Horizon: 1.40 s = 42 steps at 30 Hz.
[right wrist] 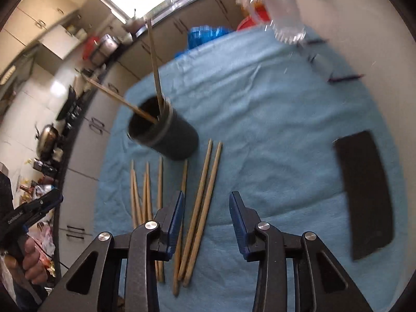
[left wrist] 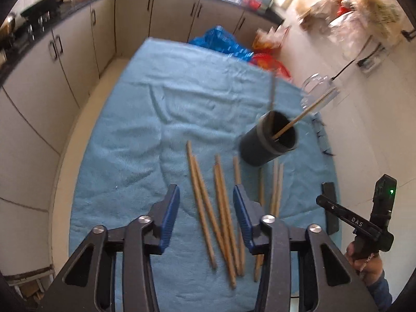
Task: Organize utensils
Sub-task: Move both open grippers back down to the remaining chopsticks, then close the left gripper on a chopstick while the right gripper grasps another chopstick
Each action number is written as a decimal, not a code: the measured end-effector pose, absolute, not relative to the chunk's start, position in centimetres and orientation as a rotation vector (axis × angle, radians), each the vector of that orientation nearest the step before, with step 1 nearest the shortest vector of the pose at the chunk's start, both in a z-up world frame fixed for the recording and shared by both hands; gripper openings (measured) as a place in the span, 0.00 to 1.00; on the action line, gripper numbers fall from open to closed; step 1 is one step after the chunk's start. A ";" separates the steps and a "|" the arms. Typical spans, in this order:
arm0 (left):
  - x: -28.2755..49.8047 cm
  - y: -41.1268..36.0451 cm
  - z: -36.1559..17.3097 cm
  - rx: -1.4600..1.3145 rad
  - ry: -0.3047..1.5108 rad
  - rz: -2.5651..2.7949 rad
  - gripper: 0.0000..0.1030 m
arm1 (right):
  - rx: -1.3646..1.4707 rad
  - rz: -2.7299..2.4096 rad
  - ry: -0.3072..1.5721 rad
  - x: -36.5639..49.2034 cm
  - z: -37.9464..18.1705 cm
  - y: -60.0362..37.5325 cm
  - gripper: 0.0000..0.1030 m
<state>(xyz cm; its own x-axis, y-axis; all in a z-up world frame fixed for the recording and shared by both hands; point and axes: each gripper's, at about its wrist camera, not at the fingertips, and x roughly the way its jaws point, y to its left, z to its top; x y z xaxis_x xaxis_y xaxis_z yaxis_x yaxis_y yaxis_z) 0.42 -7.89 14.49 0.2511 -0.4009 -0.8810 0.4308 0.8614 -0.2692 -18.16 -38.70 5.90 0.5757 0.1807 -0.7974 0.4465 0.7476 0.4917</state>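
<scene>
While both tools (left wrist: 206, 214) (right wrist: 206, 219) gape, chopsticks (left wrist: 221, 215) lie btwn fingers.

A light blue towel (left wrist: 145, 119) covers the work surface across the middle of both views. On it, at the right of the right-wrist view, lies a flat black rectangular object (right wrist: 364, 192). Beyond the towel's far edge sit a blue plastic bag (left wrist: 221, 41) and a red one (left wrist: 273, 65). A clear glass jar (left wrist: 318, 91) shows right of centre. Beige cabinets (left wrist: 72, 52) under a dark countertop (left wrist: 85, 0) fill the upper left.
</scene>
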 end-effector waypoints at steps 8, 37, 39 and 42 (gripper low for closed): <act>4.6 -8.7 7.6 0.037 1.350 -0.603 0.21 | 0.815 -0.295 1.034 -14.4 3.0 -38.1 0.38; 6.8 -13.8 1.1 0.136 1.413 -0.536 0.12 | 0.830 -0.342 1.079 -16.4 3.0 -38.0 0.38; 6.9 -14.1 1.0 0.142 1.408 -0.527 0.12 | 0.828 -0.337 1.083 -16.3 3.0 -38.0 0.38; 7.0 -14.2 1.0 0.147 1.411 -0.516 0.11 | 0.832 -0.334 1.088 -15.9 2.7 -38.1 0.38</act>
